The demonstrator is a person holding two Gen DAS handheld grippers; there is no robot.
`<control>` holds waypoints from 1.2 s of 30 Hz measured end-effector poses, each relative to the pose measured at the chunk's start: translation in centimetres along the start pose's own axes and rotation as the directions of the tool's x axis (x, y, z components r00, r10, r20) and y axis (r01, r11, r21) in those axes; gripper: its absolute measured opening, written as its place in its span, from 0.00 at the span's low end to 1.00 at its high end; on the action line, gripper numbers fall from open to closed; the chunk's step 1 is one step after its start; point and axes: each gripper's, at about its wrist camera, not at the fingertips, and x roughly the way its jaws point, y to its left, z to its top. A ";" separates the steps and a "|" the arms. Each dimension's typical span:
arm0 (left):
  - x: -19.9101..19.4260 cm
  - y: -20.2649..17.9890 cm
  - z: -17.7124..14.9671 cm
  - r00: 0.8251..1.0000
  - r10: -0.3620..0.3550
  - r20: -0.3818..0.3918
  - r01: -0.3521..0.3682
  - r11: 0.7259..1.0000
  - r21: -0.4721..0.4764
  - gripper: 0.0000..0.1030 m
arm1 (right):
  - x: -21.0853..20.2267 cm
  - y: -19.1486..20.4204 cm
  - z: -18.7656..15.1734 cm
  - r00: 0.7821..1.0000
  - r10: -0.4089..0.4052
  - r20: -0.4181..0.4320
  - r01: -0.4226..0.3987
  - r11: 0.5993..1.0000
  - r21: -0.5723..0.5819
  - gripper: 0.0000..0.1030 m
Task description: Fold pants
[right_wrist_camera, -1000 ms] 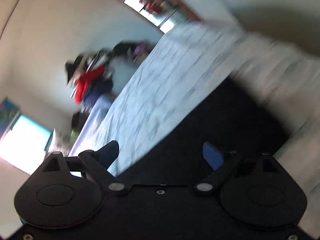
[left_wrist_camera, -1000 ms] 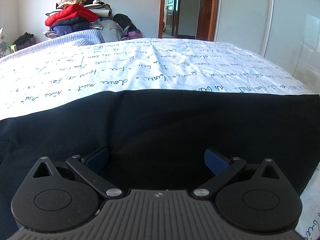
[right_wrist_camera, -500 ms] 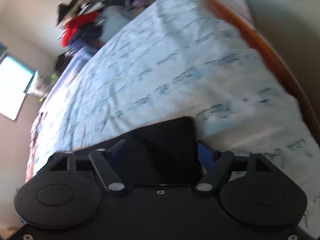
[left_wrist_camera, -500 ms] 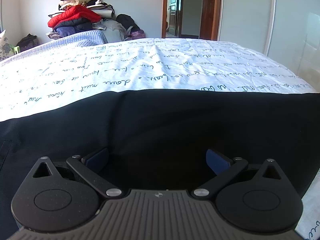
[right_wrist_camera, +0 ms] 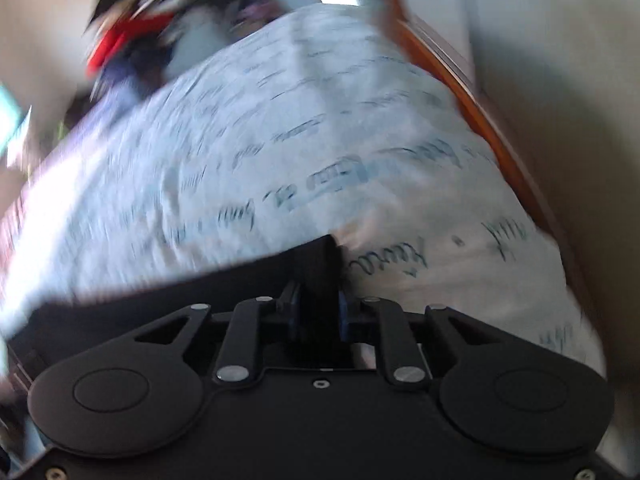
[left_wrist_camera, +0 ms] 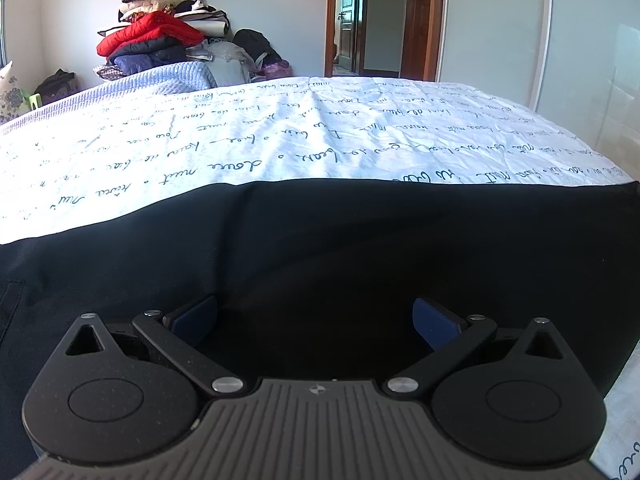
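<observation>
The bed (left_wrist_camera: pixel 280 148) filled the upper half of the left view, the dark pants (left_wrist_camera: pixel 320 248) spread flat across the lower half. No fold was seen (work judged barely begun). The right gripper (right_wrist_camera: pixel 319 316) was clamped on a pants edge; the left gripper (left_wrist_camera: pixel 316 316) was held with fingers apart.

Both tongs are showing matte black: left tongs (left_wrist_camera: pixel 316 316) wearing a ribbed grey plate, 2 round discs, silver pivot screws, blue pads (left_wrist_camera: pixel 434 320); right tongs (right_wrist_camera: pixel 318 316) carrying a smooth black plate.
</observation>
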 end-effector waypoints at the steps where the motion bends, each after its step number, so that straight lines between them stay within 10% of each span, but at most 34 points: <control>1: 0.0 0.0 0.0 1.000 -0.001 0.000 0.001 1.000 -0.002 1.00 | -1.5 0.2 -0.5 0.998 -0.024 0.061 0.022 0.999 0.033 0.50; 5: 0.0 0.1 0.0 1.000 0.001 0.000 -0.001 1.000 -0.001 1.00 | -2.7 2.6 -4.4 0.954 0.295 0.052 -0.297 0.954 0.031 0.71; 7: 0.0 0.0 0.0 1.000 0.003 0.000 -0.003 1.000 0.001 1.00 | -1.0 2.2 -6.4 0.965 0.261 -0.004 -0.261 0.964 0.039 0.70; 8: 0.0 0.0 0.0 1.000 0.004 0.000 -0.004 1.000 0.003 1.00 | -0.7 1.6 -6.9 0.984 0.177 0.010 -0.177 0.984 0.021 0.56; 9: 0.0 0.0 0.0 1.000 0.004 0.001 -0.004 1.000 0.003 1.00 | -1.2 0.7 -7.3 0.994 0.095 0.048 -0.097 0.994 0.040 0.05; 11: -0.1 -0.1 -0.1 1.000 0.006 0.002 -0.006 1.000 0.003 1.00 | -4.1 -0.7 -8.2 0.987 0.026 0.157 -0.051 0.987 0.154 0.00; 15: -0.1 0.1 -0.1 1.000 0.002 0.003 -0.002 1.000 0.000 1.00 | -8.3 -1.1 -12.1 0.949 0.045 0.313 -0.140 0.946 0.291 0.88; 24: -0.3 0.2 -0.1 1.000 -0.007 0.007 0.007 1.000 -0.006 1.00 | -8.6 -2.1 -15.3 0.929 0.147 0.339 -0.316 0.791 0.524 0.85; 36: -0.4 0.2 -0.2 1.000 -0.009 0.008 0.009 1.000 -0.008 1.00 | -5.6 0.3 -14.0 0.955 0.059 0.291 -0.219 0.802 0.556 0.79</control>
